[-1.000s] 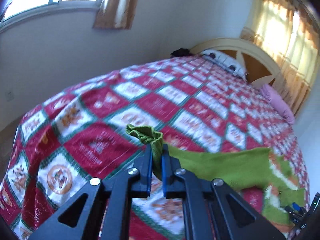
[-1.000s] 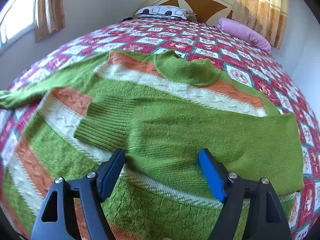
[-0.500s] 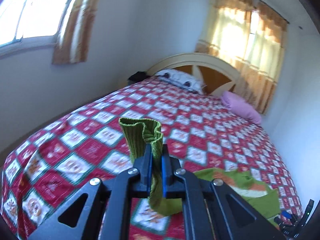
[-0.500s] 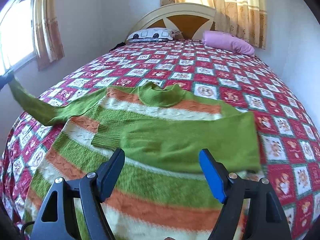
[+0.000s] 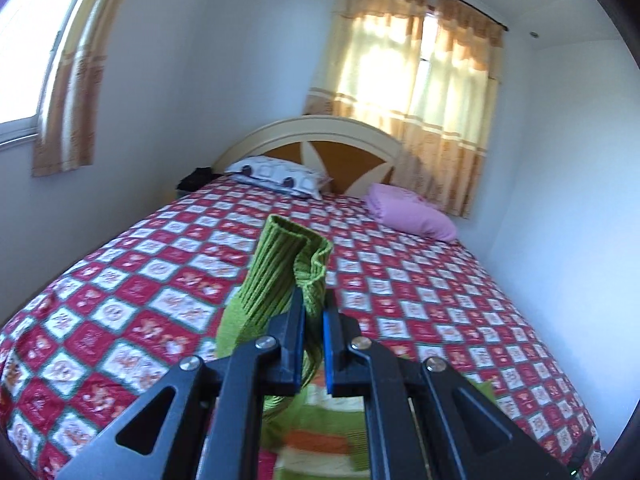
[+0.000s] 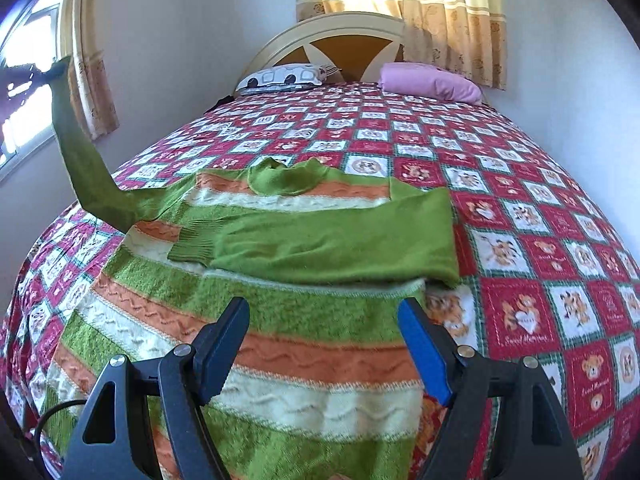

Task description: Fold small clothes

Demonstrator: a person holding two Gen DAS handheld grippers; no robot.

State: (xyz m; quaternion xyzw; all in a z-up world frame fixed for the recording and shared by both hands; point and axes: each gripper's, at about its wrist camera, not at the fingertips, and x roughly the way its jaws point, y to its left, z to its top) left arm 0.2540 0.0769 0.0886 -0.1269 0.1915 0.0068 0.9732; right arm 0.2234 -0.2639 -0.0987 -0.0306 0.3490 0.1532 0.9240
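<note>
The bed (image 6: 520, 184) with the red checked cover carries the striped green sweater (image 6: 280, 320), spread flat near its foot. One sleeve (image 6: 328, 240) is already folded across the chest. The other sleeve (image 6: 84, 160) has just gone up from the cover and now hangs in the air to the left, its cuff (image 5: 288, 268) pinched in the left gripper (image 5: 312, 312). I think it will be folded over next. The right gripper (image 6: 324, 340) waits spread above the sweater, holding nothing.
</note>
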